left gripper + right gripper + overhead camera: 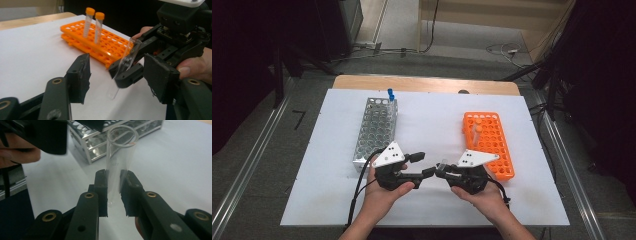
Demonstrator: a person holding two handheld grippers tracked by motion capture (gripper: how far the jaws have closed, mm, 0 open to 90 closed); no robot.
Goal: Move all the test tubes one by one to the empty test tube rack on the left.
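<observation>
The right gripper [113, 192] has its two black jaws pressed against a clear glass test tube [120, 160], gripping it near its rounded bottom end; the open mouth of the tube sticks out beyond the jaw tips and a short stub of the closed end hangs back between the jaws. In the left gripper view the same tube [126, 62] sits tilted in the right gripper [120, 72], its mouth up and its rounded end down, close over the white table sheet [32, 57].

The left gripper [116, 75] stands part-way open, its pads apart on either side of the tube's lower end without touching it; it grips nothing. Seen from the high view, the two grippers face each other tip to tip, the left gripper [424, 165] just beside the right gripper [439, 171], each in one of the person's hands.

Beyond the right gripper lies a flat orange plastic tube rack [105, 45] carrying two orange-capped tubes [93, 23] standing upright side by side. Beyond the left gripper stands a silvery metal tube rack [374, 132] with one blue-capped tube [390, 94] at its far end.
</observation>
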